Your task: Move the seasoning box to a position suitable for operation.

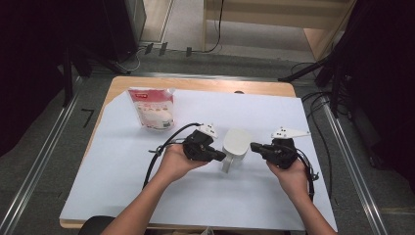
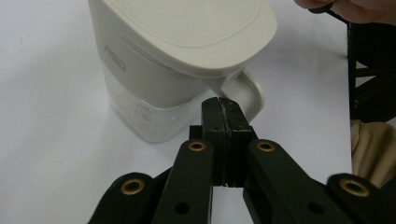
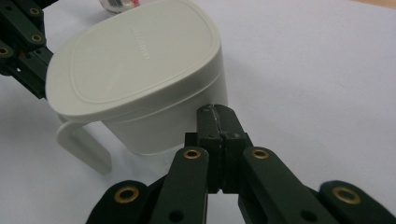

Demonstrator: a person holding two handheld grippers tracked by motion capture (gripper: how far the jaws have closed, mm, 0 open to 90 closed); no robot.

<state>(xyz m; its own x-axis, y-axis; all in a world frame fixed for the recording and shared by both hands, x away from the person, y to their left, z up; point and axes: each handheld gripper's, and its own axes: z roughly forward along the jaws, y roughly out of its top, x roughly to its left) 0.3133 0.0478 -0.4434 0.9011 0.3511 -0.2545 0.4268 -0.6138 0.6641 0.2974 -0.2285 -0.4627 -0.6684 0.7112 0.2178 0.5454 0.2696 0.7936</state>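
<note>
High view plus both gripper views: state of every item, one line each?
Jug: upright on the sheet, lid on, handle toward the person, not gripped.
Pouch: standing upright at the far left, top looks sealed.
Left tool: jaws shut, empty, tips close to the jug handle; contact cannot be told.
Right tool: jaws shut, empty, tips by the jug wall.

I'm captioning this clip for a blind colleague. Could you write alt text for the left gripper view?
The left gripper, its two black jaws pressed shut with nothing between them, points at the handle of a lidded cream-white jug with a clear lower body. The jug stands on a white table sheet, and the jaw tips sit just short of the handle.
</note>
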